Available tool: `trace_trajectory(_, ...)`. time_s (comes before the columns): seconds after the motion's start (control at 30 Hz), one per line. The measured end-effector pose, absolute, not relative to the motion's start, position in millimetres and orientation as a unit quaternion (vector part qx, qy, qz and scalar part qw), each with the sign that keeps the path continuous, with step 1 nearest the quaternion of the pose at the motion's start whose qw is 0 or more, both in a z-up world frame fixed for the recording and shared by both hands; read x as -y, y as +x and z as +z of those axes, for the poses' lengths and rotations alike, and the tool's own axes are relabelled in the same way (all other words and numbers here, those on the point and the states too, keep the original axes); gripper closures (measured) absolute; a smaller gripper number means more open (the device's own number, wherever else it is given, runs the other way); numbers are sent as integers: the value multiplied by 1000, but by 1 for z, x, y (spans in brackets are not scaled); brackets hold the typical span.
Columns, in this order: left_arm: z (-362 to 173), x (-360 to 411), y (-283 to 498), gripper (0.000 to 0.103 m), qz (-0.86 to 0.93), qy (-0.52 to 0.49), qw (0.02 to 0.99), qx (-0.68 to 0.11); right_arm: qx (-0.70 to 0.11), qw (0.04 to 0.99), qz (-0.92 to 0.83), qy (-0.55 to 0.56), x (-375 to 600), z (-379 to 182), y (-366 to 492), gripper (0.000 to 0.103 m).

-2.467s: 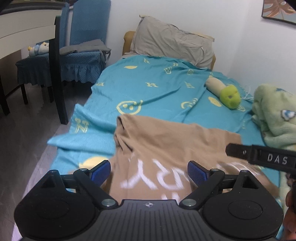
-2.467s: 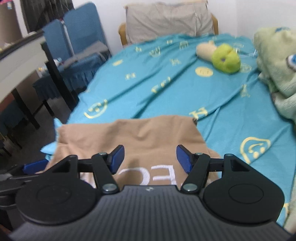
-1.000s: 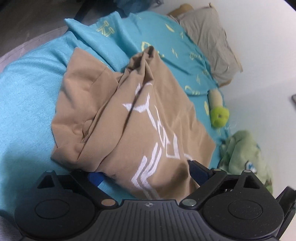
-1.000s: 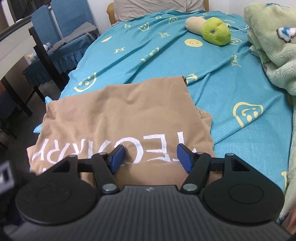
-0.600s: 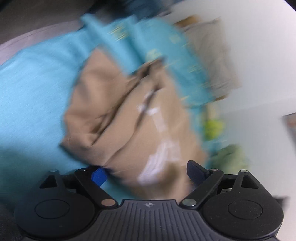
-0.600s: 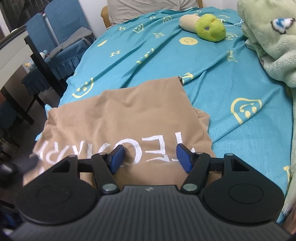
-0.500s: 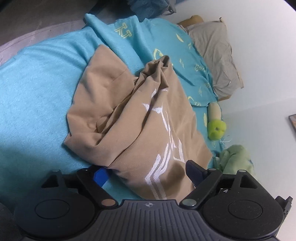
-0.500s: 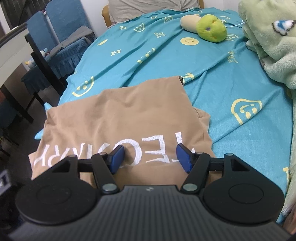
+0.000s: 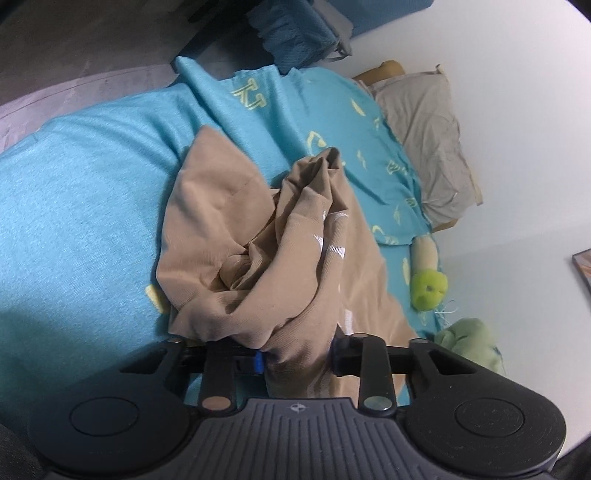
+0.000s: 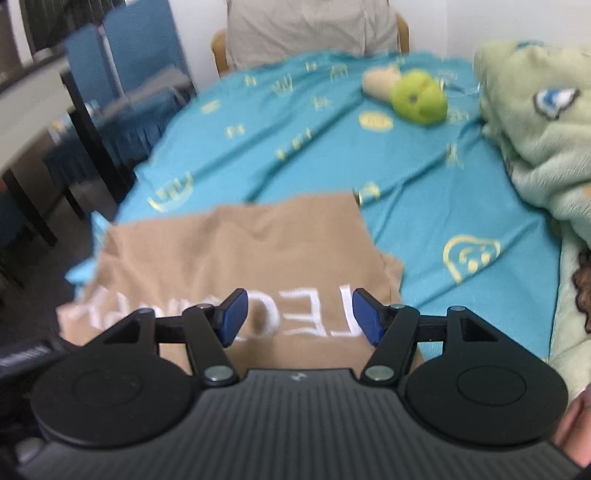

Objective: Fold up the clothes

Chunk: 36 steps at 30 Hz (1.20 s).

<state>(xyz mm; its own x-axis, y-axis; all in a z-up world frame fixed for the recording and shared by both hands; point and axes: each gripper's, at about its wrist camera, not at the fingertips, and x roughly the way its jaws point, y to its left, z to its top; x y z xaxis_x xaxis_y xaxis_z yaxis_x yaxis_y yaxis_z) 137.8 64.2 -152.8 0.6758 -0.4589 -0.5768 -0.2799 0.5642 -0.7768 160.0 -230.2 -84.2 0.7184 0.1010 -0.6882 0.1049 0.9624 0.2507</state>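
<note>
A tan T-shirt [image 9: 258, 258] with white lettering lies on the teal bedsheet [image 9: 74, 206]. In the left wrist view its near edge is bunched up. My left gripper [image 9: 297, 360] is shut on that bunched edge, with cloth filling the gap between the blue pads. In the right wrist view the shirt [image 10: 236, 258] lies flatter, with the lettering upside down. My right gripper [image 10: 299, 317] is open just above the shirt's near part and holds nothing.
A green and beige plush toy [image 10: 410, 94] lies far on the bed. A pale green blanket [image 10: 535, 125] is piled at the right. A grey pillow [image 10: 310, 29] is at the head. Blue chairs [image 10: 122, 74] and a dark table leg [image 10: 96, 144] stand left.
My left gripper has closed on the shirt's near edge, and the cloth has bunched up more. The right gripper has stayed open and pulled back slightly.
</note>
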Motion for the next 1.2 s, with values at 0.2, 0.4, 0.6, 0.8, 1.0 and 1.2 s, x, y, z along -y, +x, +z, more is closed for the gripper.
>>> trace_trajectory(0.2, -151, -63, 135, 75, -66, -467, 790, -391, -383, 847, 93, 357, 261, -80, 139, 0)
trace_trajectory(0.4, -158, -73, 128, 76, -71, -487, 780, -387, -393, 786, 100, 466, 271, -104, 133, 0)
trace_trajectory(0.6, -160, -78, 126, 79, -83, -509, 771, -373, -379, 758, 28, 530, 281, -136, 127, 3)
trace_trajectory(0.8, -161, -83, 122, 80, -84, -531, 760, -366, -362, 722, -44, 588, 291, -167, 122, 36)
trace_trajectory(1.0, -177, -86, 130, 58, -63, -547, 732, -401, -350, 739, -61, 573, 289, -166, 122, 71)
trace_trajectory(1.2, -195, -90, 138, 48, -54, -573, 698, -427, -344, 752, -57, 560, 290, -160, 121, 77)
